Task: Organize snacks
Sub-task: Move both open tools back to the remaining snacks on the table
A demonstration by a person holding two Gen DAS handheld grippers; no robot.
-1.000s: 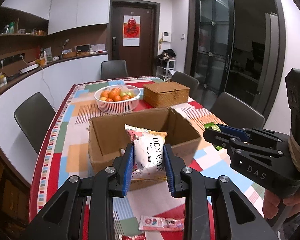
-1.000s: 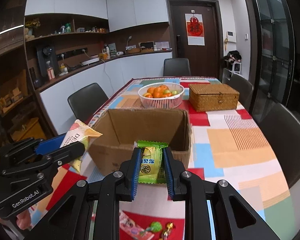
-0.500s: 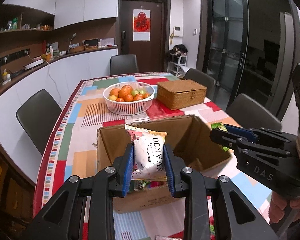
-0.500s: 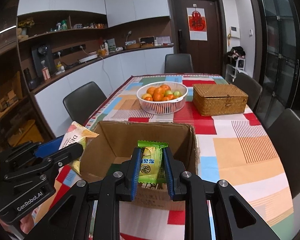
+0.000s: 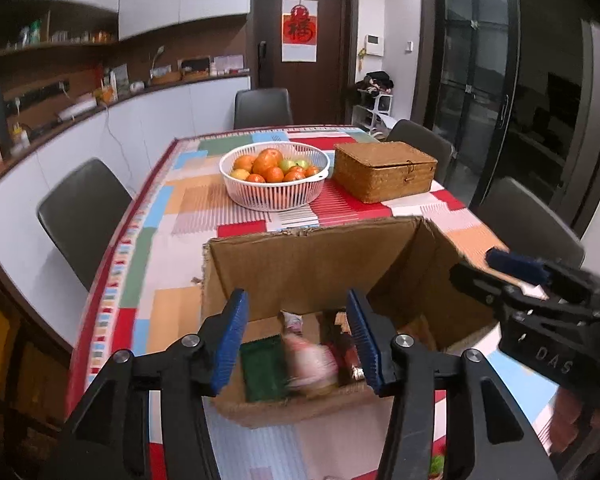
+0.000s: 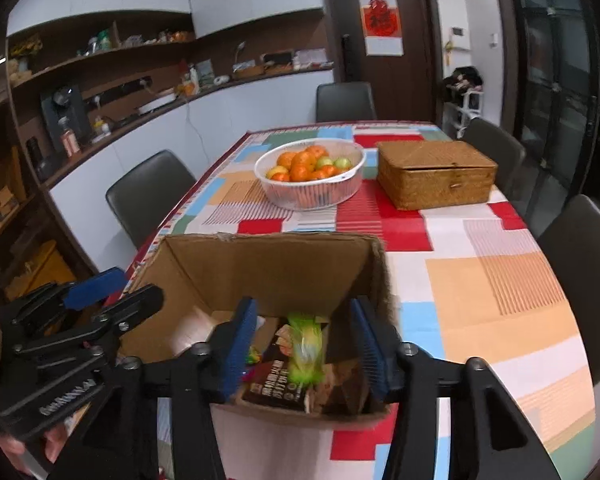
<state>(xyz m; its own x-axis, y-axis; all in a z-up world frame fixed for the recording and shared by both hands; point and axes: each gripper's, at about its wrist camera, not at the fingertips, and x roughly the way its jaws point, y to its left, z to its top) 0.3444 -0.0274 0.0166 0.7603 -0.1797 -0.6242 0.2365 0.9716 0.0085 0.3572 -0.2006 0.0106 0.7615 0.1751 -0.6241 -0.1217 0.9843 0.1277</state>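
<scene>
An open cardboard box (image 5: 320,264) (image 6: 268,272) stands on the table right below both grippers. My left gripper (image 5: 298,340) hangs over its near edge, jaws opening. The white snack bag (image 5: 308,364) is a blur below the pads, free of them, falling among the packets inside. My right gripper (image 6: 304,348) is over the same box, jaws opening too. The green packet (image 6: 306,354) drops blurred between its pads, touching neither. A dark green packet (image 5: 262,368) and a brown packet (image 6: 276,384) lie in the box. Each view shows the other gripper beside the box (image 5: 476,266) (image 6: 136,286).
Beyond the box stand a white basket of fruit (image 5: 274,176) (image 6: 310,174) and a closed wicker box (image 5: 384,170) (image 6: 436,178). Dark chairs (image 5: 80,212) (image 6: 580,280) line the table's sides. The patchwork tablecloth (image 6: 480,300) runs to the right edge.
Both grippers came forward over the box, then opened. The white bag left the left pads and the green packet left the right pads; both are dropping into the box.
</scene>
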